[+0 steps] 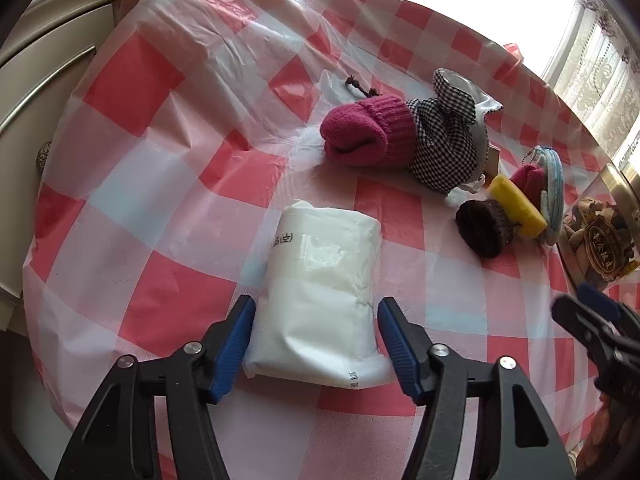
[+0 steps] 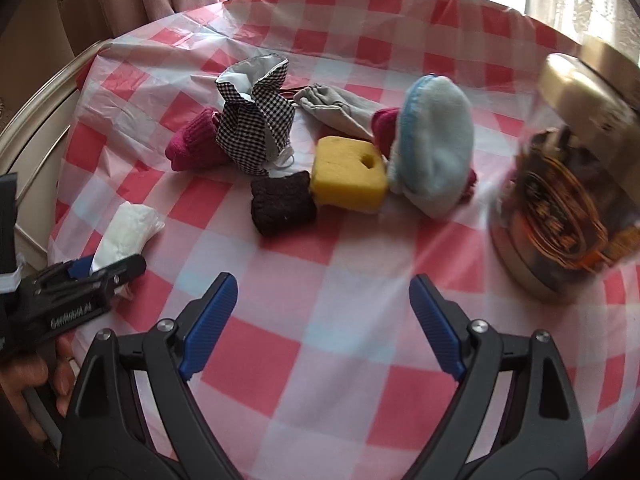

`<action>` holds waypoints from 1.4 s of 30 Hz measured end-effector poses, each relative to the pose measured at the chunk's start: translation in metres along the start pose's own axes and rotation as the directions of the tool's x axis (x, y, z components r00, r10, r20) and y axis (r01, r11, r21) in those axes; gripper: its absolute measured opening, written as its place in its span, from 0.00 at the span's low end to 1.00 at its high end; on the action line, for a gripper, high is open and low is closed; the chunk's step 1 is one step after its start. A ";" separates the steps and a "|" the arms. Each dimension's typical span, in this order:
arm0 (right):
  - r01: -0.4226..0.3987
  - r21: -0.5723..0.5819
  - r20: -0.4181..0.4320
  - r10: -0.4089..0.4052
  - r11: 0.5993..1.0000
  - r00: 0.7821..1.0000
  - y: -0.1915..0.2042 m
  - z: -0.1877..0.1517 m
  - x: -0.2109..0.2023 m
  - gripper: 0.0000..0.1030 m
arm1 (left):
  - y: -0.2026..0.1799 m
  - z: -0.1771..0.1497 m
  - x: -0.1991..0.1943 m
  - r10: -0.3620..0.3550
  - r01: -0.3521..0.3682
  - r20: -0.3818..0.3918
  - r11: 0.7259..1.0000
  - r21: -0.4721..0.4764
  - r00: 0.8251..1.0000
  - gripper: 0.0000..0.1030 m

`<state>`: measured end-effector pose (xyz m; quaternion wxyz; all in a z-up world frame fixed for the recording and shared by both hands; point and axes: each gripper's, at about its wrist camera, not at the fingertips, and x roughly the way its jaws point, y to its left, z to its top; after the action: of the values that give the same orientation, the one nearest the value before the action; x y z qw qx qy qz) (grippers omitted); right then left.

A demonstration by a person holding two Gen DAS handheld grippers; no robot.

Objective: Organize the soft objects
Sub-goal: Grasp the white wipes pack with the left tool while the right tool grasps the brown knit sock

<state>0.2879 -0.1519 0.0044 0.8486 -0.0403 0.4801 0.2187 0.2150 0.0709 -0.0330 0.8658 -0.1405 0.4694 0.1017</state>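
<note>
White packet (image 1: 320,300) lies lengthwise between left claw's (image 1: 316,344) spread fingers; right claw (image 2: 322,320) released.

A sealed packet (image 1: 320,300) is lying on the tabletop (image 1: 160,208) between the fingers of the left claw (image 1: 316,344). Behind it and to the right, a rolled sock (image 1: 366,130) is resting against a checked pouch (image 1: 448,140). Further right, a sponge block (image 2: 348,172) is sitting between a knitted roll (image 2: 282,202) and a plush pad (image 2: 434,152), with a tin (image 2: 560,232) beyond.
</note>
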 end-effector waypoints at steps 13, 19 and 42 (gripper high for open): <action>-0.058 0.024 -0.027 0.058 0.998 0.998 0.015 0.028 0.053 0.87 | -0.006 0.000 0.002 -0.031 0.030 0.036 0.999 0.024 0.999 0.58; -0.047 0.009 -0.005 0.047 0.999 0.999 0.021 0.036 0.067 0.82 | -0.003 -0.003 -0.002 -0.042 0.041 0.045 0.999 0.022 0.998 0.58; -0.002 -0.077 0.086 0.008 0.997 0.996 0.039 -0.006 0.020 0.36 | -0.006 -0.003 -0.007 -0.055 0.052 0.079 0.998 0.033 0.995 0.56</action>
<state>0.2760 -0.1119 -0.0097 0.8657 -0.0622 0.4344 0.2408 0.2112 0.0641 -0.0279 0.8885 -0.1352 0.4318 0.0766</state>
